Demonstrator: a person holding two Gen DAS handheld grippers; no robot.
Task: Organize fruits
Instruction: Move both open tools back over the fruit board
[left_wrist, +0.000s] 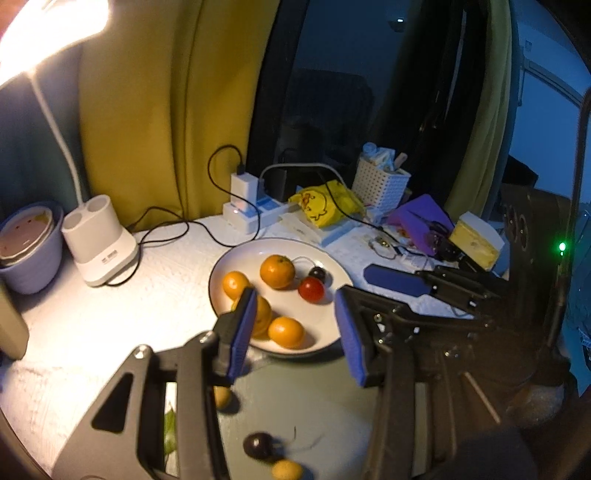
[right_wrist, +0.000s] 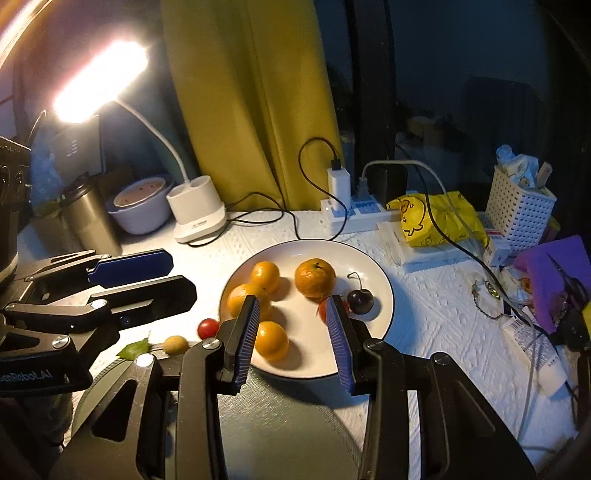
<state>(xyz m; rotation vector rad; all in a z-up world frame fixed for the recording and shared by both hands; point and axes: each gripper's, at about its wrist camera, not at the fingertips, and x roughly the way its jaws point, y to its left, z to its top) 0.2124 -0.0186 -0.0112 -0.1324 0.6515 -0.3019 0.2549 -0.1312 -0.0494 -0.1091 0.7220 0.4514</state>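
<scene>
A white plate (left_wrist: 332, 325) (right_wrist: 384, 291) holds several oranges (left_wrist: 277, 271) (right_wrist: 314, 277), a red cherry tomato (left_wrist: 311, 290) and a dark cherry (left_wrist: 317, 273) (right_wrist: 360, 301). My left gripper (left_wrist: 295, 332) is open and empty, above the plate's near edge. My right gripper (right_wrist: 291, 332) is open and empty over the plate's near side; an orange (right_wrist: 271, 339) lies between its fingers. On the dark green mat (left_wrist: 314, 398) lie a dark cherry (left_wrist: 258, 445) and two small yellow fruits (left_wrist: 287, 470). A cherry tomato (right_wrist: 208, 328) and a yellow fruit (right_wrist: 176, 344) lie left of the plate.
A lit desk lamp with white base (left_wrist: 99, 243) (right_wrist: 195, 214) stands at the back left, beside a lilac bowl (left_wrist: 29, 247) (right_wrist: 140, 210). A power strip with chargers (right_wrist: 351, 210), a yellow bag (right_wrist: 436, 218), a white basket (right_wrist: 521, 210) and clutter fill the back right. A steel mug (right_wrist: 88, 218) stands left.
</scene>
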